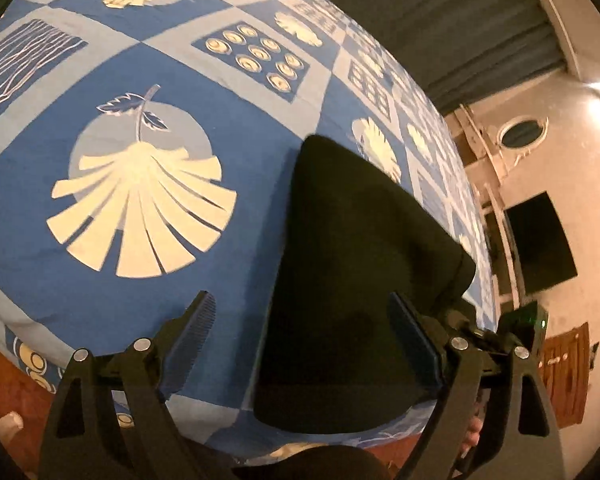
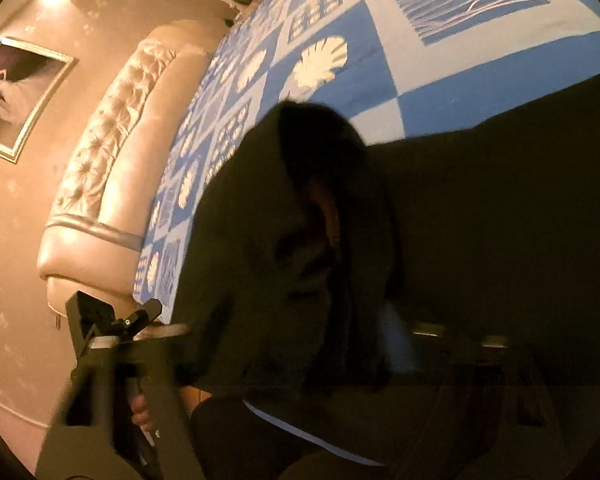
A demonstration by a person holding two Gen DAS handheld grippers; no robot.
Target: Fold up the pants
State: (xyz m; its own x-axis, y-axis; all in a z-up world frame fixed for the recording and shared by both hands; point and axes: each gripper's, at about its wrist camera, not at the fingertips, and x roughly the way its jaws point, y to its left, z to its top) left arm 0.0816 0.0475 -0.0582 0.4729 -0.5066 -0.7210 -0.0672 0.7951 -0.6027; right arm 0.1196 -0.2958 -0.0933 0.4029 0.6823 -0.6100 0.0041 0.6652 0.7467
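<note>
The pants [image 1: 364, 280] lie on the bed cover [image 1: 148, 292] near its front edge, right of centre between the left gripper's [image 1: 300, 344] spread fingers. In the right wrist view the headboard [image 2: 112, 184] stands left of the bed, with a framed picture [image 2: 16, 92] on the wall further left.

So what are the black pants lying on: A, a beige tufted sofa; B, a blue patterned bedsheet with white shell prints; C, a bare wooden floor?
B: the black pants lie on the blue patterned bedsheet printed with white shells.
</note>
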